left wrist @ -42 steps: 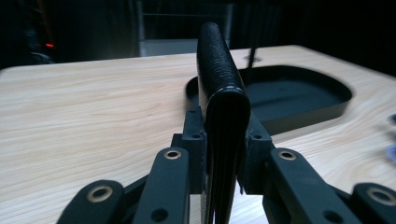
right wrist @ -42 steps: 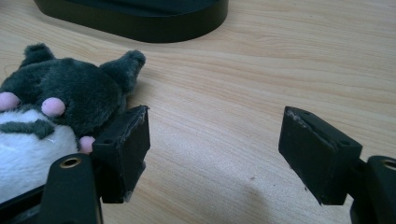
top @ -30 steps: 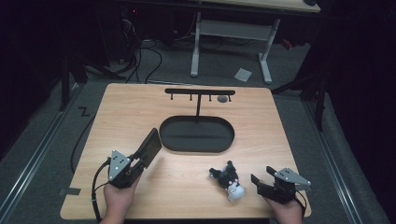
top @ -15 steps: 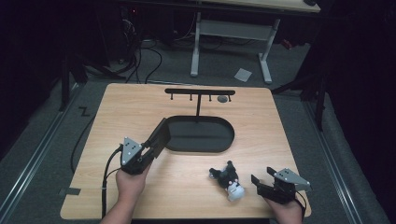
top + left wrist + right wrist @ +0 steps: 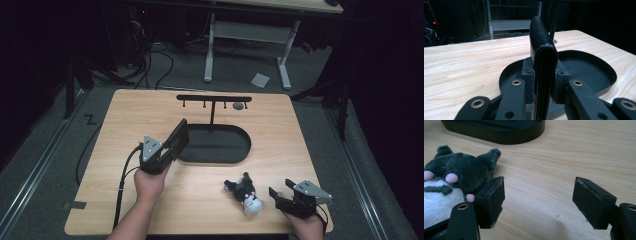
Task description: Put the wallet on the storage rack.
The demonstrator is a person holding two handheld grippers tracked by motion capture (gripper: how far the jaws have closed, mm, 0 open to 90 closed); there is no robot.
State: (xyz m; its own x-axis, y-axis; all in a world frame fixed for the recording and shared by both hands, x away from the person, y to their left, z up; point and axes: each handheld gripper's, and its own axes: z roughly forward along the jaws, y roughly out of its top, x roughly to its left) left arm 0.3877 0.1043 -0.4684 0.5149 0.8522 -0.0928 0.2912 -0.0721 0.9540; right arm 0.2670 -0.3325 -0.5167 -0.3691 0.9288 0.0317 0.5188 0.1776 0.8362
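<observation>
My left gripper [image 5: 172, 145] is clenched on a flat black wallet-like object [image 5: 543, 53], standing on edge between the jaws, its far end over the near-left rim of the black oval tray [image 5: 235, 152]. My right gripper [image 5: 282, 196] sits at the near right corner of the wooden table [image 5: 125, 125], jaws spread wide and grasping nothing; bare wood lies between them. The plush toy [image 5: 245, 192], dark grey and white, lies just left of it, touching the left jaw in the right gripper view. A black rack [image 5: 214, 100] stands at the tray's far side. Open tabletop lies left and right of the tray. Grey floor and cables surround the table in a dark room.
</observation>
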